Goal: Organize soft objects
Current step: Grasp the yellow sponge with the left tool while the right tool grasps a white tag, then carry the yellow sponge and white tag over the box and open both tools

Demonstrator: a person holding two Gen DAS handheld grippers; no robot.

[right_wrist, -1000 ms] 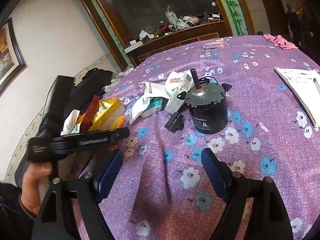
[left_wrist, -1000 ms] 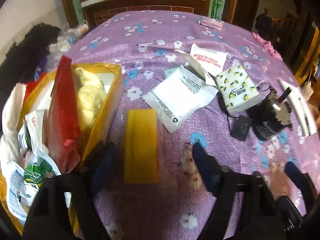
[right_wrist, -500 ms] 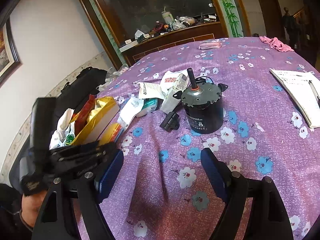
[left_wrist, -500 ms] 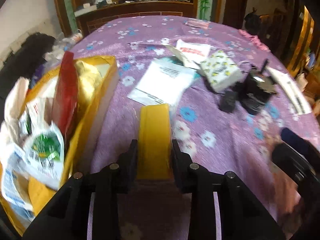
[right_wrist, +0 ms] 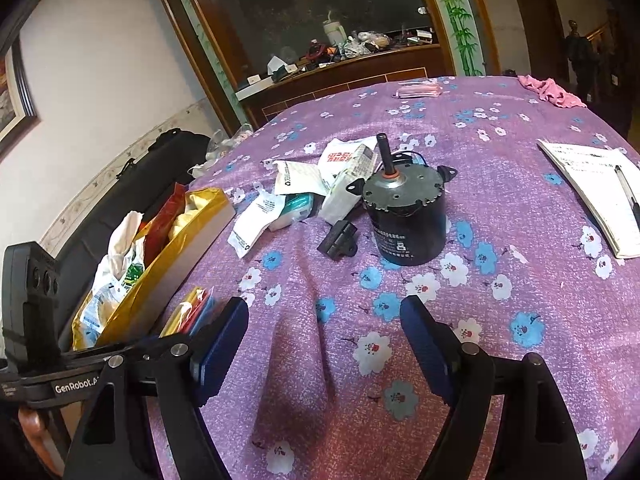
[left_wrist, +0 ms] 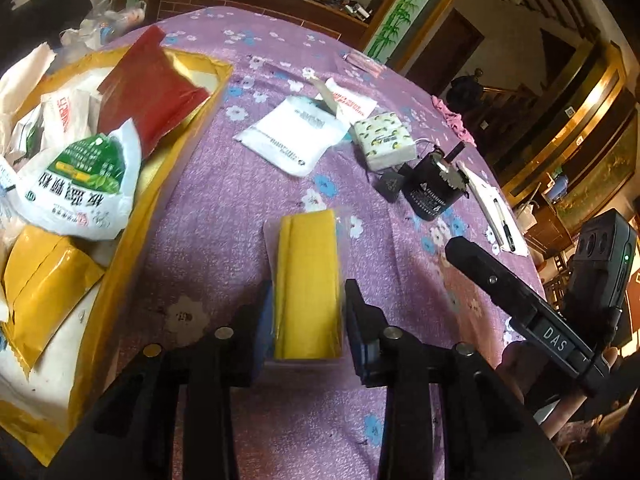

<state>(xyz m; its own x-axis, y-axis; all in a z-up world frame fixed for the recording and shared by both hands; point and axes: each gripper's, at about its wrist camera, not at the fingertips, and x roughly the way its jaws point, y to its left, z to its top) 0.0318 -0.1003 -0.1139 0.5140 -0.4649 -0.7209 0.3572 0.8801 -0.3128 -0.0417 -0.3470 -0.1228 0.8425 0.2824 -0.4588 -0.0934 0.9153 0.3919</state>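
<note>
Left gripper is clamped on the yellow pack, a clear-wrapped sleeve squeezed between both blue pads, its far end reaching out over the purple cloth. From the right wrist view the same pack shows red and blue layers beside the yellow, tucked just behind the left pad of the right gripper, whose pads stand wide apart over bare flowered cloth, holding nothing. Off to the left sits the gold box, close beside the pack, crammed with soft stuff: a red pouch propped up on edge, a white-and-green bag in front of it, a yellow packet nearest the camera. Out ahead on the cloth lies a white sachet, then a lemon-print tissue pack, with the black motor standing upright just beside it, shaft up. A notepad with a pen lies well apart on the right
</note>
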